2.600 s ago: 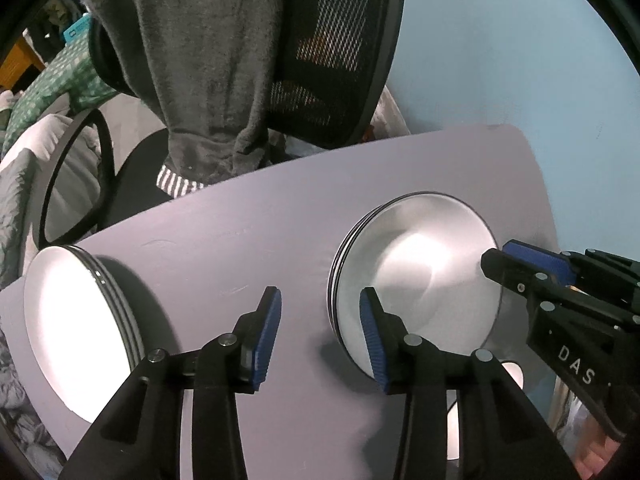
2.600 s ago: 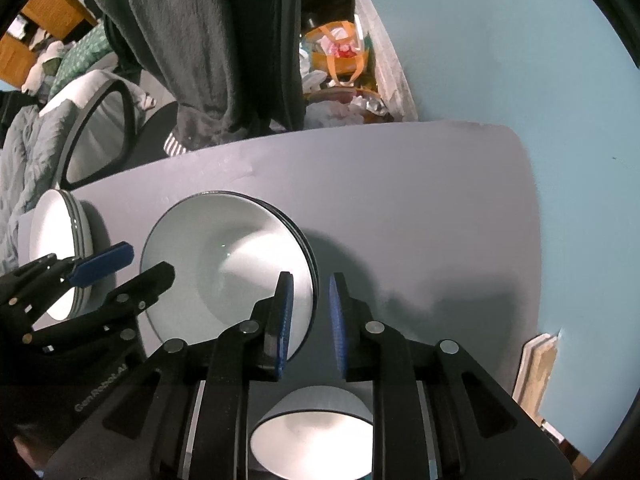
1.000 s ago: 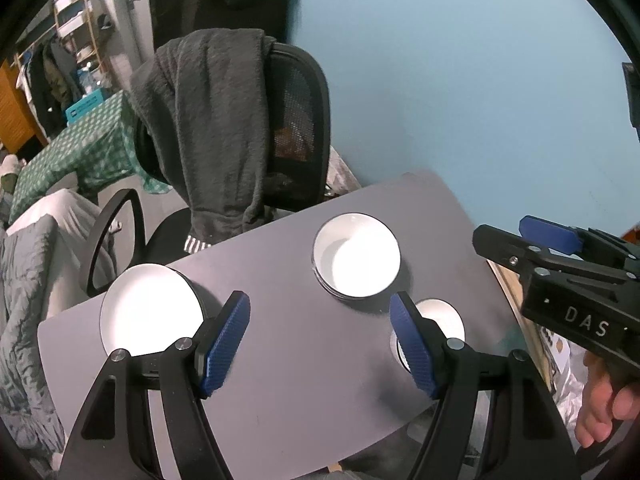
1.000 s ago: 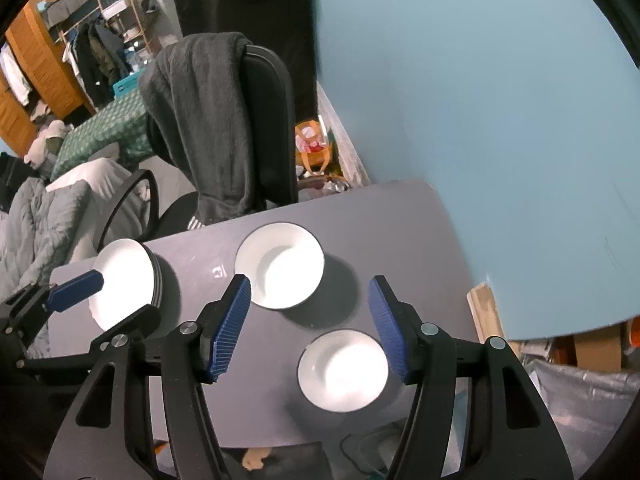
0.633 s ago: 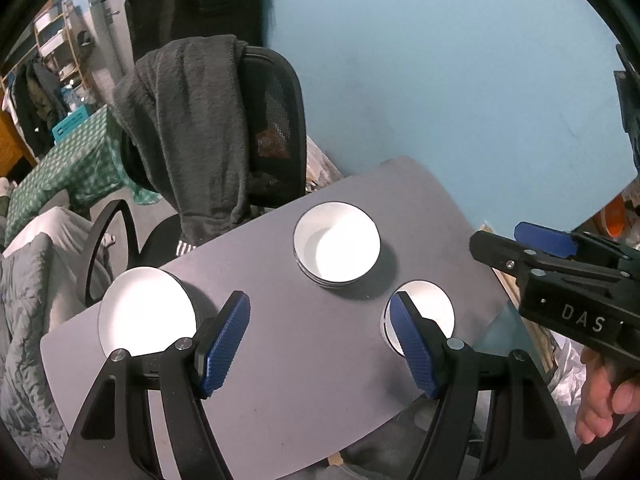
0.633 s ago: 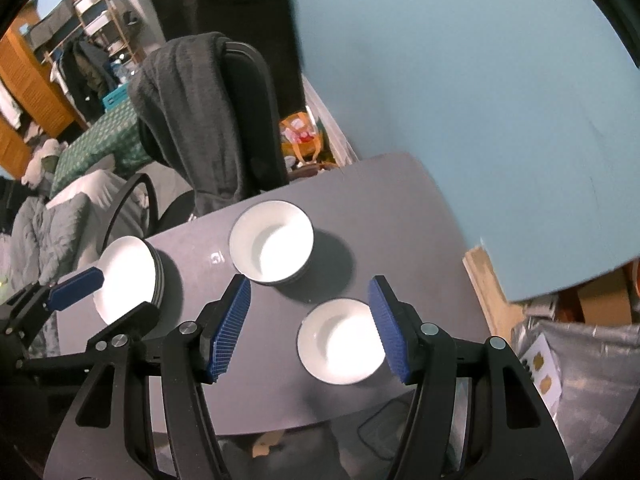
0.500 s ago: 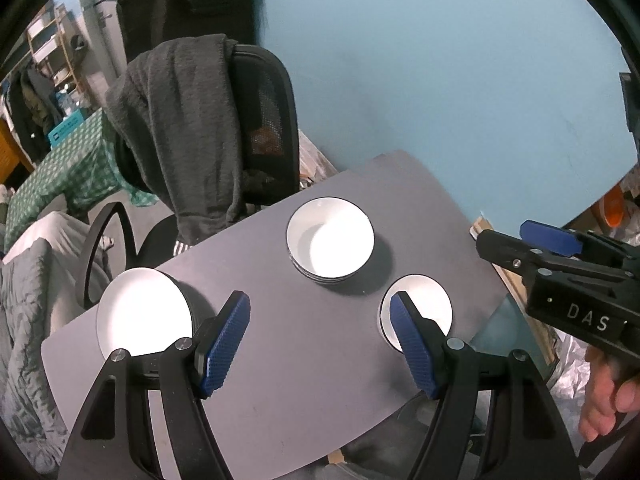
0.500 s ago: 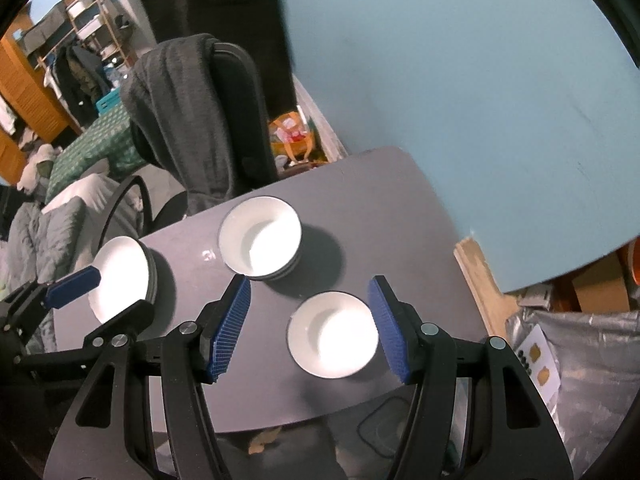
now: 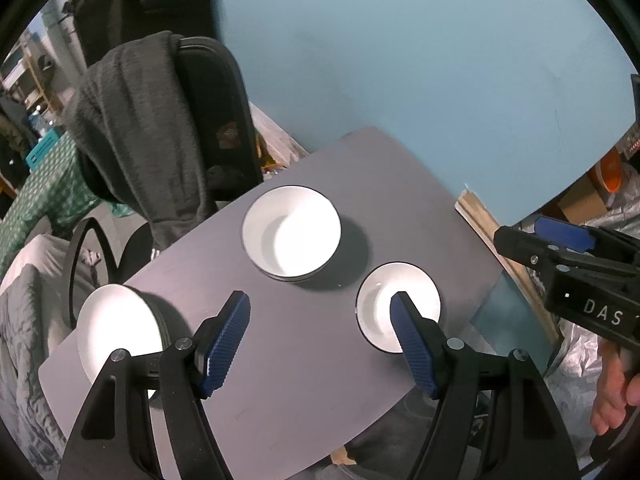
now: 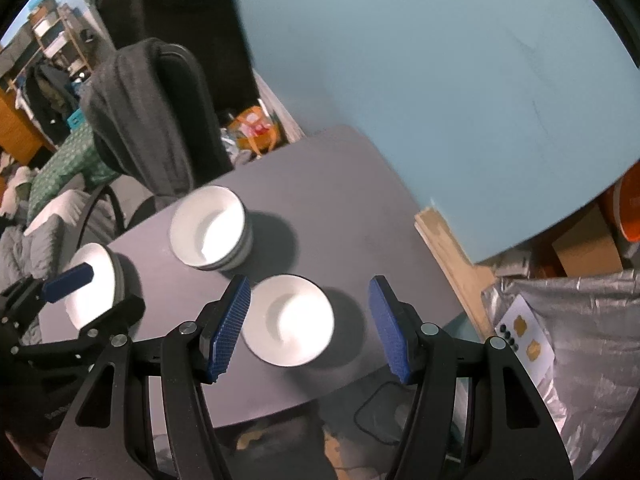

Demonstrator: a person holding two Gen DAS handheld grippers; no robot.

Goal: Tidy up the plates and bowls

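Left wrist view shows both the left gripper [image 9: 320,334] and right gripper [image 10: 308,324] spread wide, empty, high above sorted stacks: plates [image 9: 116,330], bowls [image 9: 291,233], single bowl [image 9: 384,300], so sorting looks done.

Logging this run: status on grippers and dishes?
Left gripper and right gripper open, empty, high above table. Plate stack, bowl stack, single bowl set apart. Nothing in the way.

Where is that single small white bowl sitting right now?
The small white black-rimmed bowl sits alone near the grey table's near right edge, just in front of the stack of larger white bowls; in the right wrist view it lies below the open right tool.
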